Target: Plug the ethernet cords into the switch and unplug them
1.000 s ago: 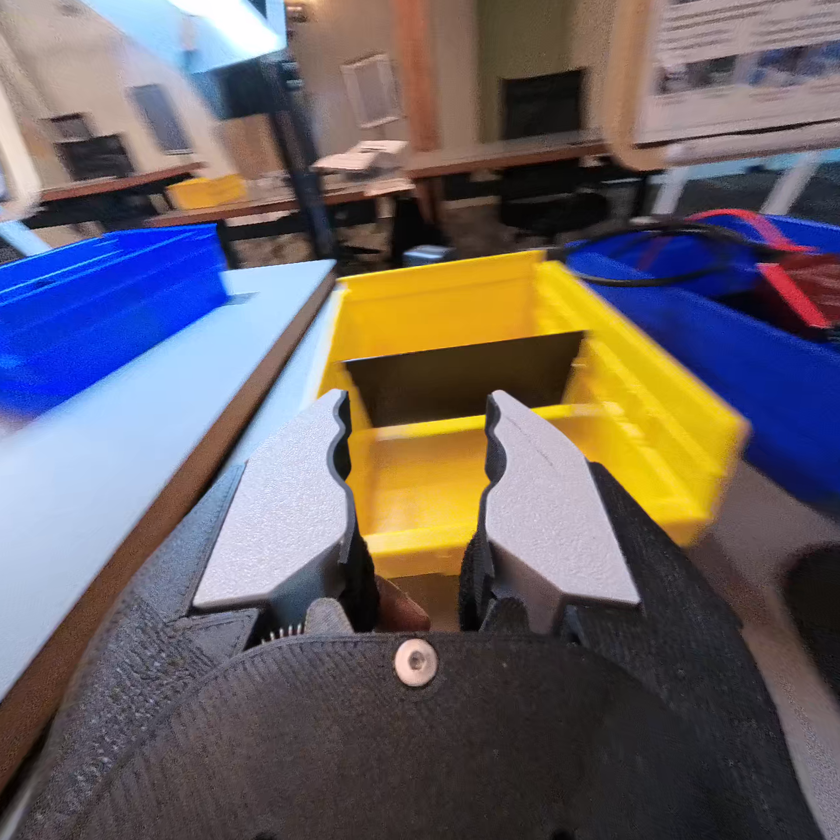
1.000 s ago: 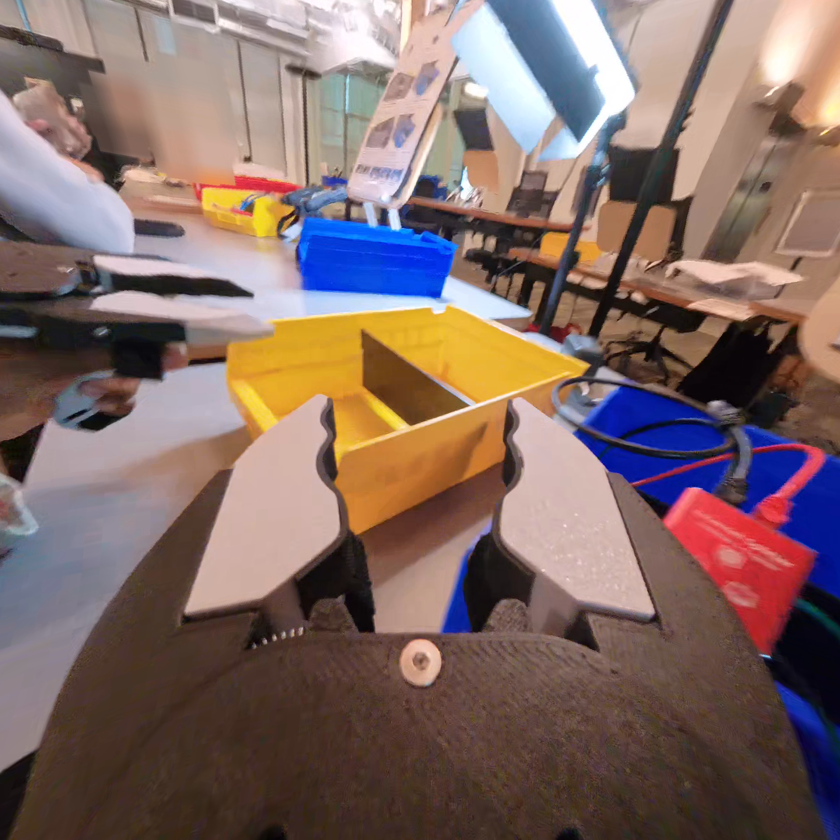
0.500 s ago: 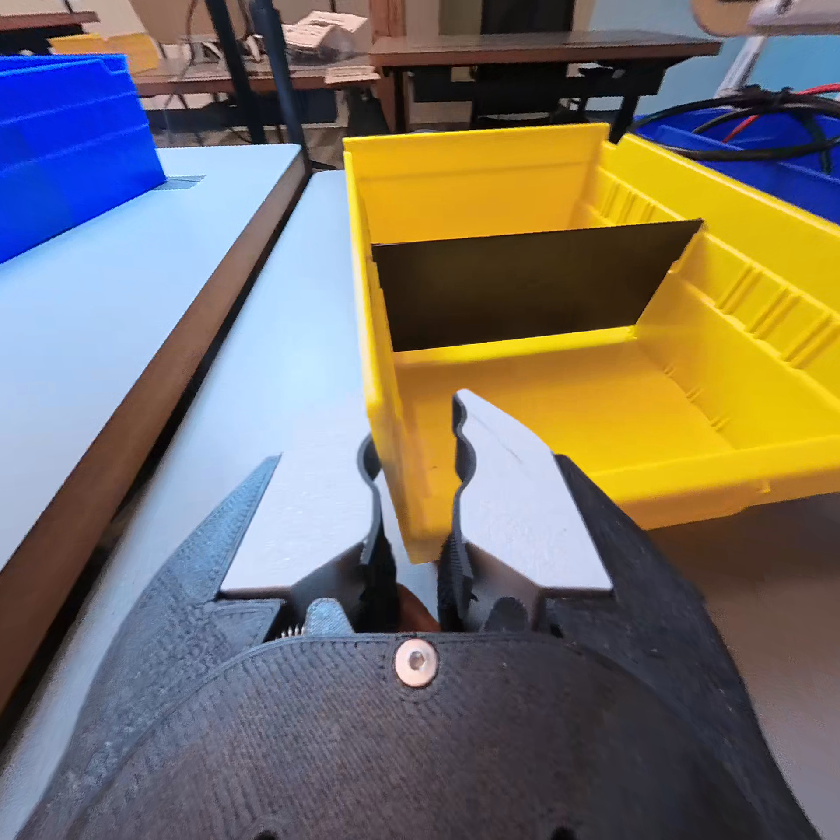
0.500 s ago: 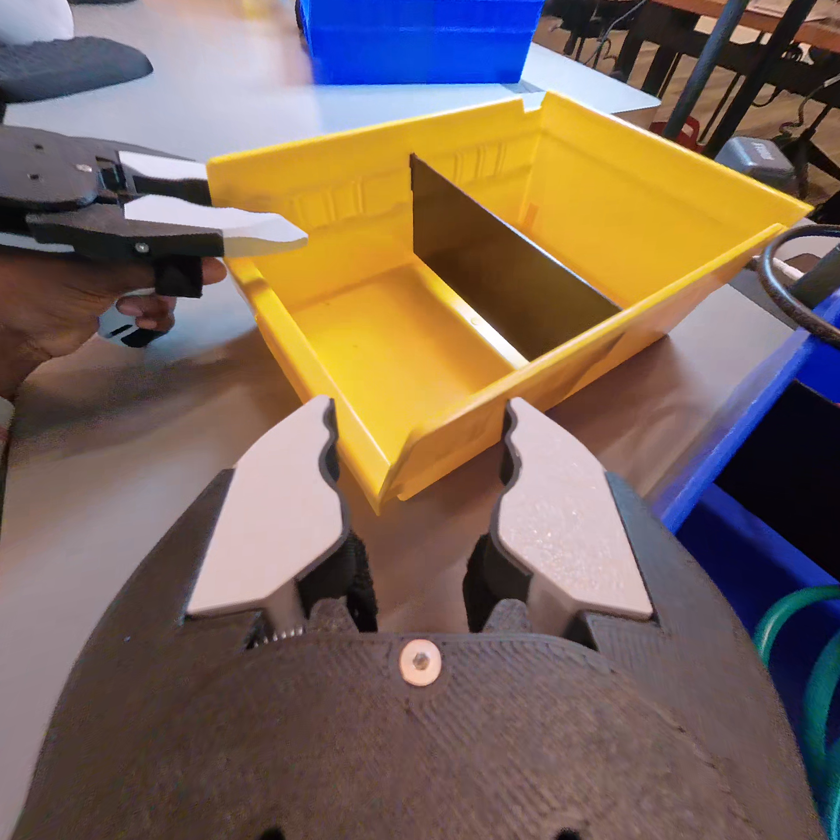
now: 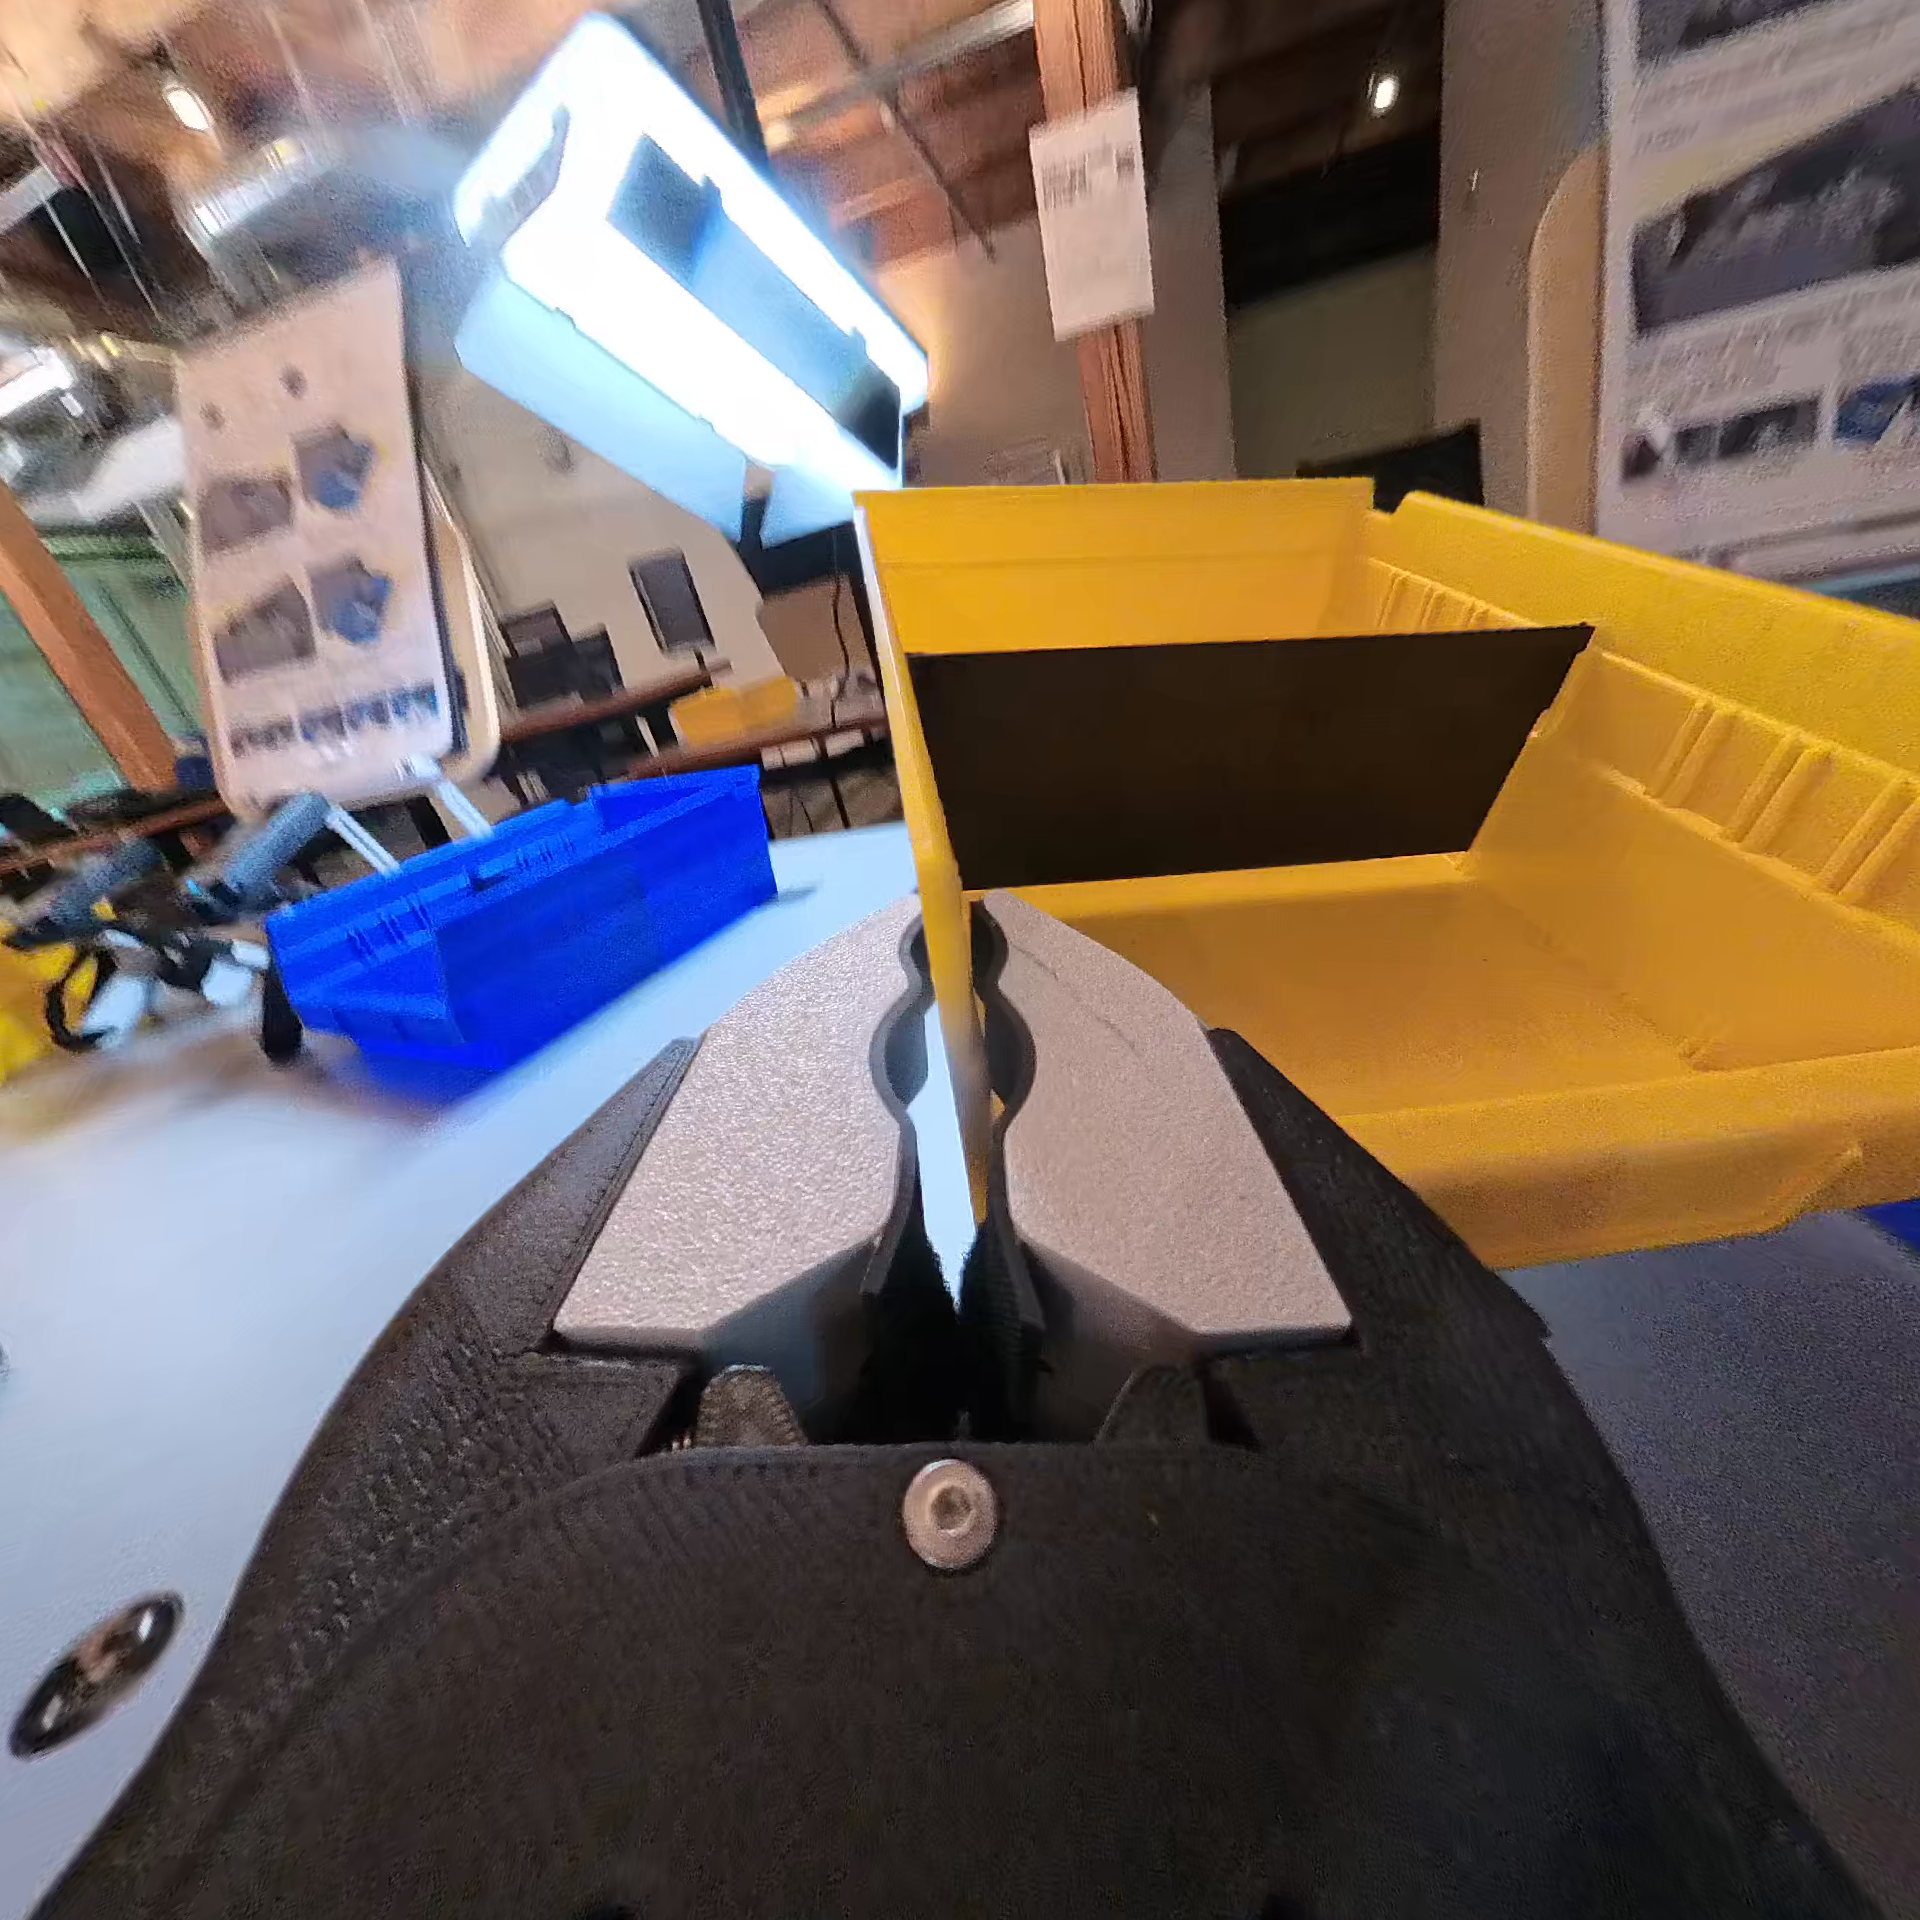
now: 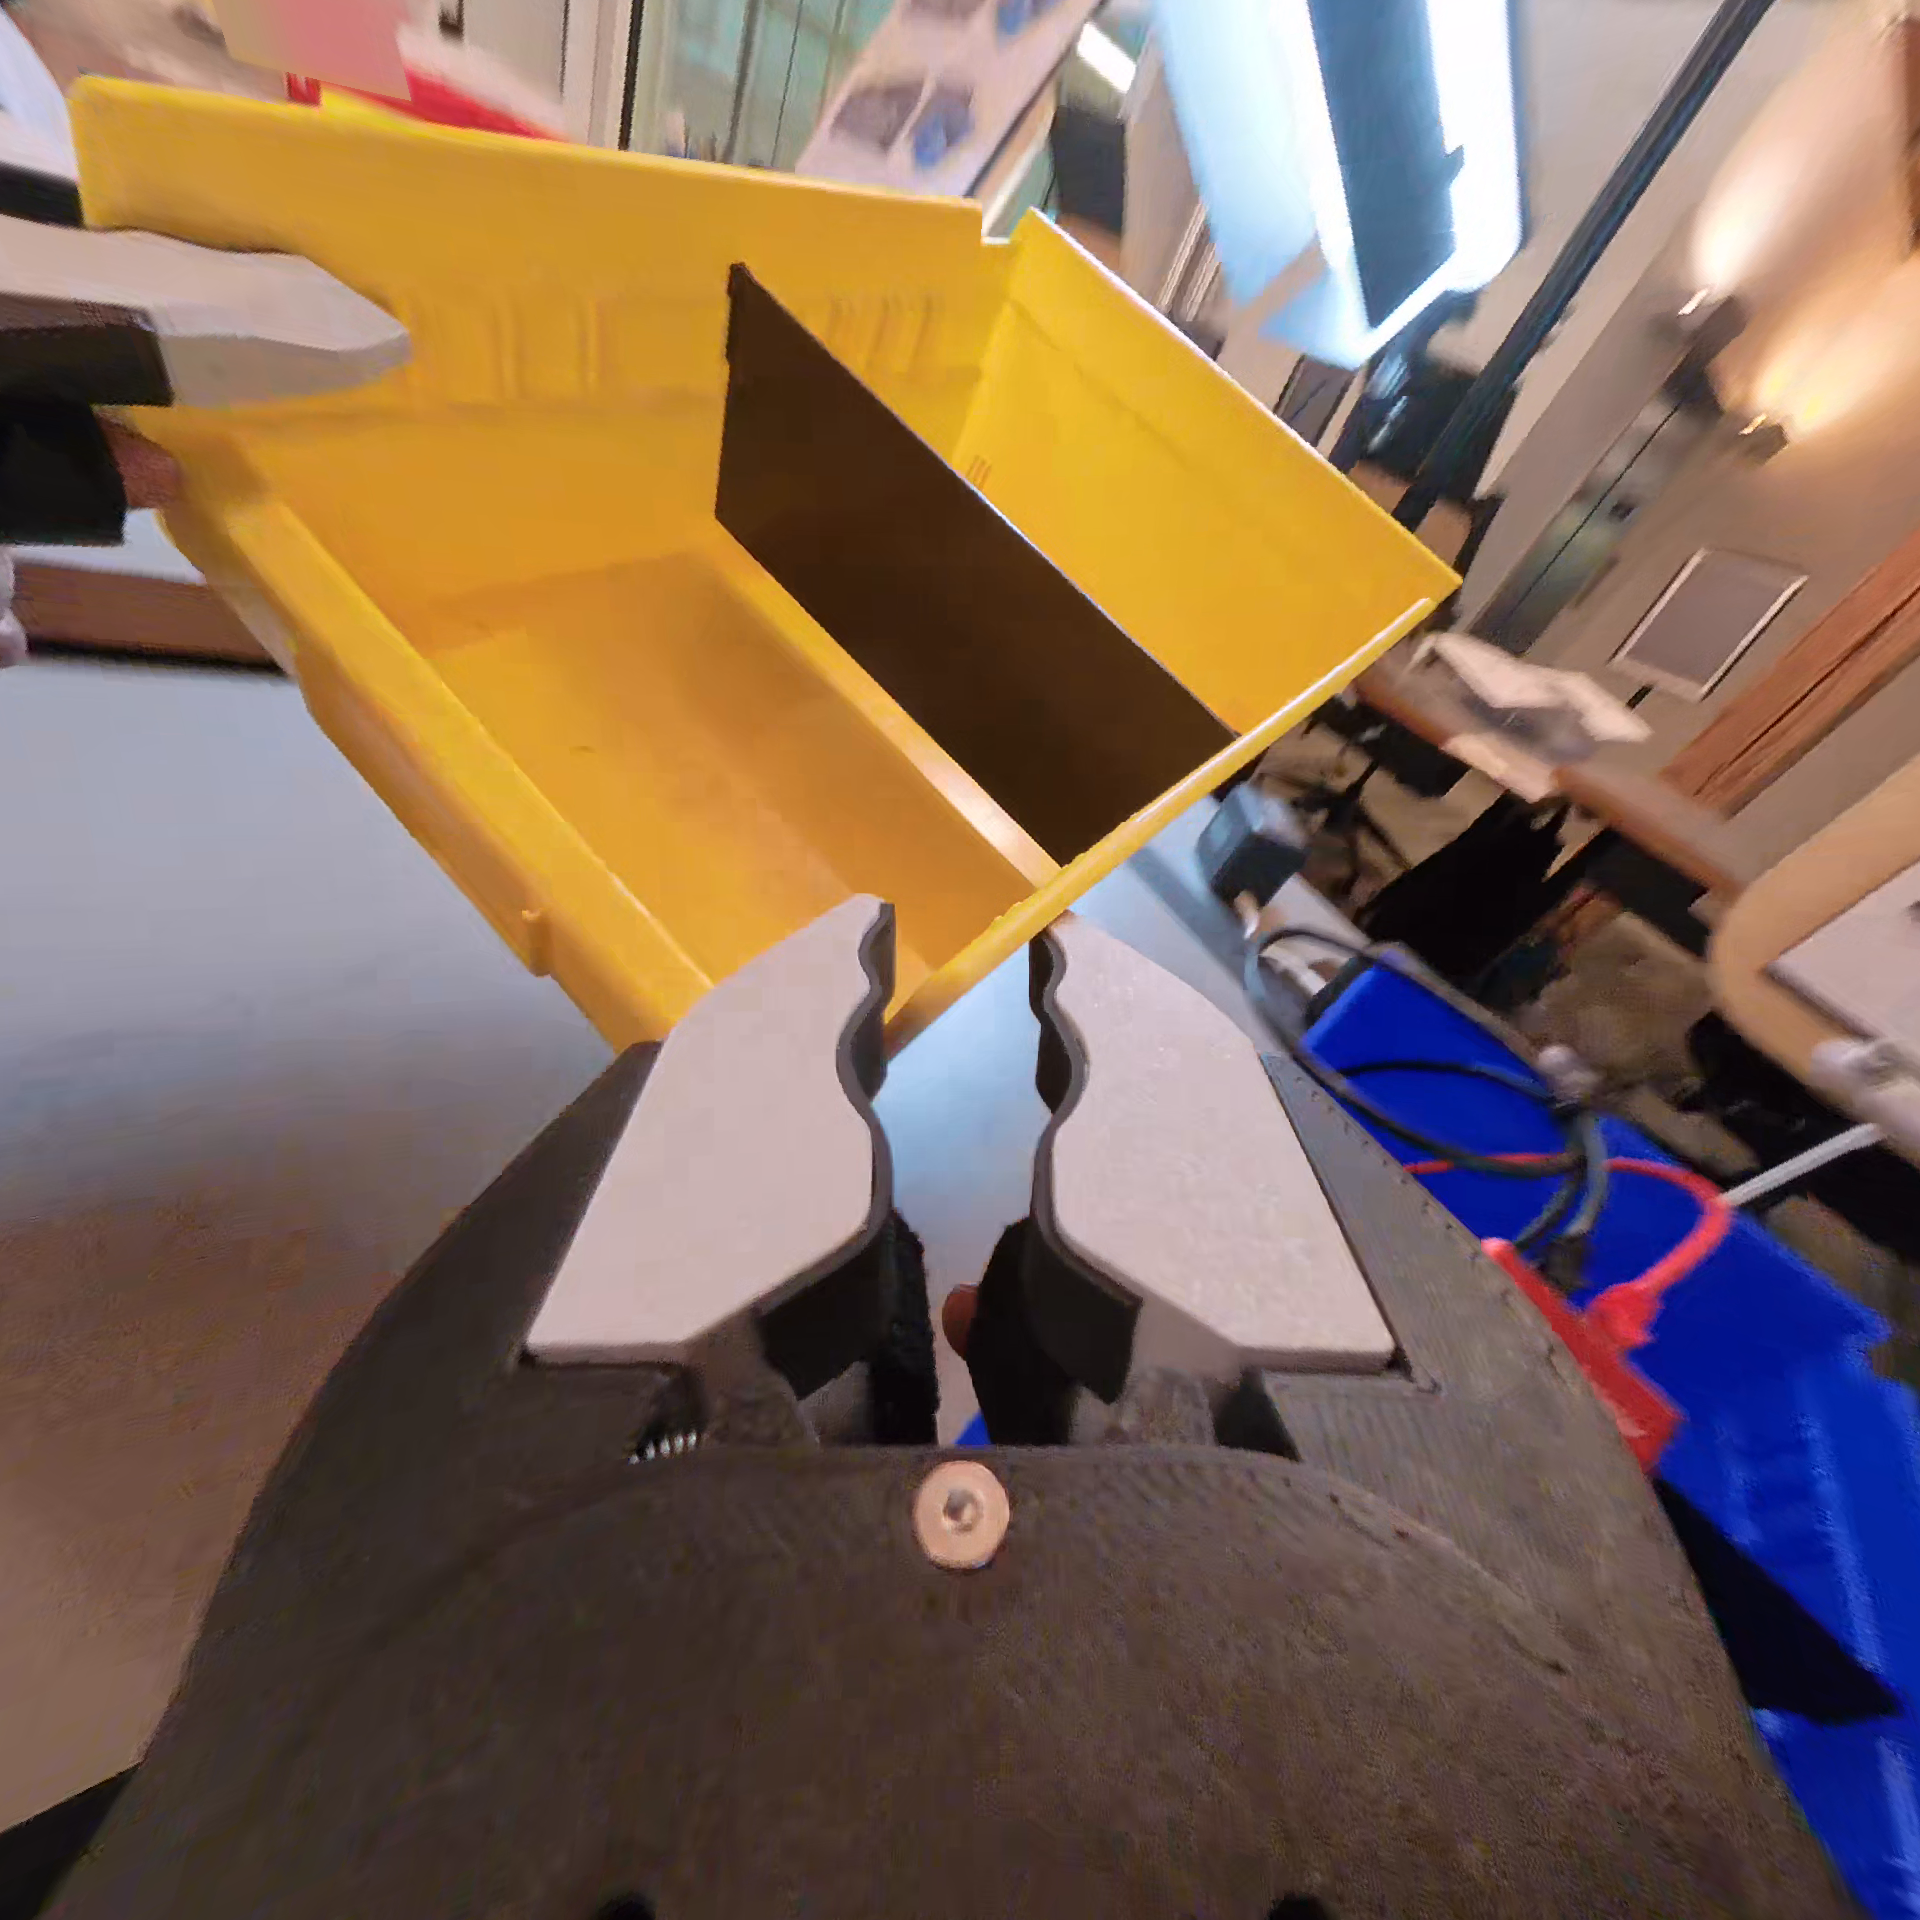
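A yellow bin with a black divider is held off the grey table and tilted. My left gripper is shut on the bin's left wall. It also shows in the right wrist view, clamped on that wall of the bin. My right gripper straddles the bin's near right wall edge. Its jaws are narrowed, with a gap still showing. A red switch with a red cord and black cables lies in a blue bin at the right.
A stack of blue bins stands on the grey table to the left. A lit light panel on a black stand is behind the yellow bin. Other tables with clutter lie farther back. About 20 cm separates my left fingertips from my right.
My left gripper has closed on the yellow bin's left wall. My right gripper's jaws have narrowed around the right wall edge. The bin has risen and tilted.
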The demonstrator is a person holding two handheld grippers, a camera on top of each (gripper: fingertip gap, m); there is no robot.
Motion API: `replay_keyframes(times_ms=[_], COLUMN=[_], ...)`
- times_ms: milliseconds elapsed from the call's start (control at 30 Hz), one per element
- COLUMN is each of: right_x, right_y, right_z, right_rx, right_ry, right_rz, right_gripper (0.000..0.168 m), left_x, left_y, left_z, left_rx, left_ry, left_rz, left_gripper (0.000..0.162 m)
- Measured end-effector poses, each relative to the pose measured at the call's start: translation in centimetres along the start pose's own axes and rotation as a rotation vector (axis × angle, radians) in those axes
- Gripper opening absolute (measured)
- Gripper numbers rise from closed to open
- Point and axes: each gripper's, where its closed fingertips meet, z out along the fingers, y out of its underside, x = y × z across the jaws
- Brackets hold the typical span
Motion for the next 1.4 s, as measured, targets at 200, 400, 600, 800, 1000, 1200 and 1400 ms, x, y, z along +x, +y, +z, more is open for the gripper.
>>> replay_keyframes(times_ms=[200, 400, 600, 800, 1000, 1200, 1400], right_x=[5.5, 12.2, 19.3, 24.5, 27.2, 28.3, 28.2], right_y=[-5.0, -4.6, -1.1, 4.5, 11.4, 17.4, 21.3], right_z=[-6.1, -14.2, -24.1, -33.1, -38.4, -42.0, -43.2], right_rx=[0.139, 0.129, 0.038, -0.079, -0.239, -0.273, -0.318], right_ry=[0.155, 0.368, 0.628, 0.826, 0.91, 0.921, 0.906], right_rz=[-0.06, -0.088, -0.061, 0.013, 0.097, 0.196, 0.213], right_gripper=[0.02, 0.016, 0.012, 0.009, 0.008, 0.008, 0.008], left_x=[4.6, 13.9, 26.6, 39.1, 48.2, 54.3, 56.9], left_y=[-8.3, -12.3, -14.5, -13.8, -10.7, -7.2, -4.4], left_z=[-1.1, -0.1, 1.2, 1.6, 1.7, 0.4, -0.2], left_rx=[0.181, 0.259, 0.265, 0.199, 0.068, 0.004, -0.055], left_ry=[0.024, 0.168, 0.385, 0.585, 0.72, 0.814, 0.844], left_rz=[0.036, 0.018, -0.029, -0.023, -0.009, 0.042, 0.066], left_gripper=[0.006, 0.008, 0.01, 0.011, 0.011, 0.014, 0.014])
